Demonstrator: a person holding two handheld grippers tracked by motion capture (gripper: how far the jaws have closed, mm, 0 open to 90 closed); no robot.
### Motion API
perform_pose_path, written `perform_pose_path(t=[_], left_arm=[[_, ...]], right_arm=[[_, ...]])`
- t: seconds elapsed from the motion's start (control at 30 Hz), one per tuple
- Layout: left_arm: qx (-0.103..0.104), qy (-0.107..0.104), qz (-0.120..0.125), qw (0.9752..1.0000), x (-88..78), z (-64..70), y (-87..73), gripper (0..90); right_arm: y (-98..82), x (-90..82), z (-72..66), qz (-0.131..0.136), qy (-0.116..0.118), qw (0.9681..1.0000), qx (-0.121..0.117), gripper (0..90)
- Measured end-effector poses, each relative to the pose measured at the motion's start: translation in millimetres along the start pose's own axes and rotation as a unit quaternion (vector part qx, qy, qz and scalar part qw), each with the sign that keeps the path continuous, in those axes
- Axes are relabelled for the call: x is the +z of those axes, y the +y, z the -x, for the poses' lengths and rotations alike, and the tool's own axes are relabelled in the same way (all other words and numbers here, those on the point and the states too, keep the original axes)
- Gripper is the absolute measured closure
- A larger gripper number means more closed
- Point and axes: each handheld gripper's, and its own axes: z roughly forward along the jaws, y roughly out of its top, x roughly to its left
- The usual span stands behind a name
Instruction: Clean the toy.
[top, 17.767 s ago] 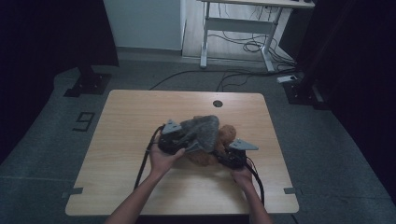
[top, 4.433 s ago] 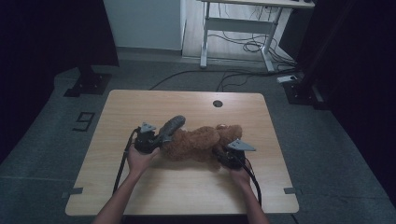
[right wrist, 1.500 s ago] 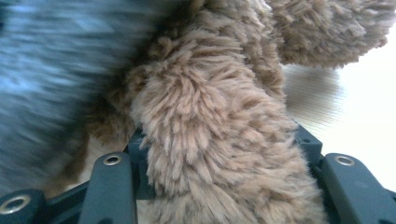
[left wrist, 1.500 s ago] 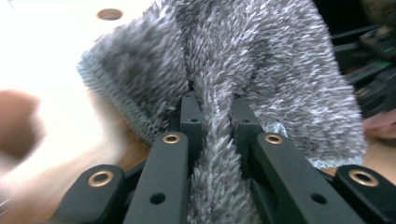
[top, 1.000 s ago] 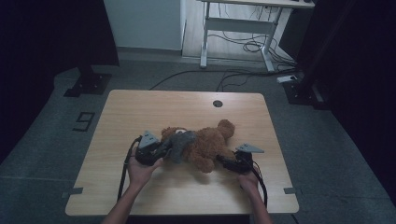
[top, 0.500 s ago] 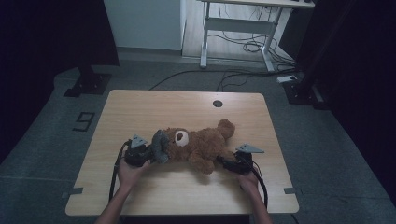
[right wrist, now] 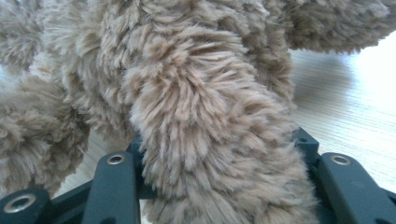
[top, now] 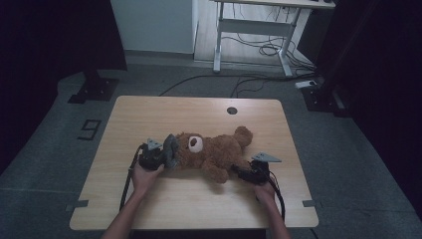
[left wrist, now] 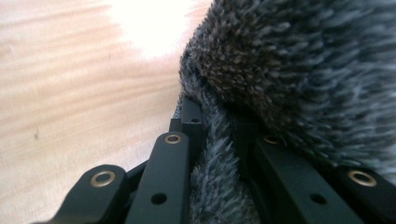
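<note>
While the teddy bear (top: 211, 153) lies on its back across the table (top: 199, 112), the left gripper (top: 158, 157) pinches the grey fuzzy cloth (left wrist: 219, 182) at the bear's head; the right gripper (top: 243, 173) clamps a brown plush limb (right wrist: 210, 154).

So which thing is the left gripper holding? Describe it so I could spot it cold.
On the wooden table, look just left of the brown teddy bear's head. The grey furry cloth bunched there is clamped in the left gripper; it is the one grey plush item.
</note>
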Motion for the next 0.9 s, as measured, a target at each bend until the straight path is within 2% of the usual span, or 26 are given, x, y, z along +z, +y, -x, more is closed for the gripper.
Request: perform_pose_path(t=[0.13,0.27,0.37,0.4,0.43,0.53,0.67,0.9], left_arm=[[-0.002,-0.004,-0.003,1.0000,3.9,1.1,5.7,80.0],[-0.003,-0.007,-0.002,1.0000,-1.2,0.5,4.1,79.9],[0.007,0.001,0.018,0.9998,-16.0,1.4,1.8,79.9],[0.007,0.001,0.018,0.9998,-16.0,1.4,1.8,79.8],[0.012,0.001,0.028,0.9995,-27.5,0.5,0.4,79.8],[0.018,0.005,0.033,0.9993,-41.1,-3.6,-2.9,79.7],[0.021,0.013,0.036,0.9991,-54.7,-10.3,-12.2,79.7],[0.022,0.026,0.024,0.9991,-73.4,-24.1,-31.4,79.4]], right_arm=[[0.0,0.2,3.1,0.003,-0.007,1.0000,0.004,45.5],[-0.4,0.0,5.0,0.005,-0.007,1.0000,0.005,44.3],[-0.9,-1.1,5.4,0.007,-0.007,0.9999,-0.003,41.1],[-1.3,-1.4,5.8,0.008,-0.008,0.9999,-0.004,39.8],[-1.6,-1.9,6.3,0.009,-0.009,0.9999,-0.003,38.4],[-2.1,-3.1,6.8,0.013,-0.007,0.9999,-0.003,36.6],[-2.6,-4.5,4.9,0.010,-0.010,0.9999,-0.010,35.3],[-3.9,-5.2,6.4,0.009,-0.009,0.9999,-0.005,34.2]])
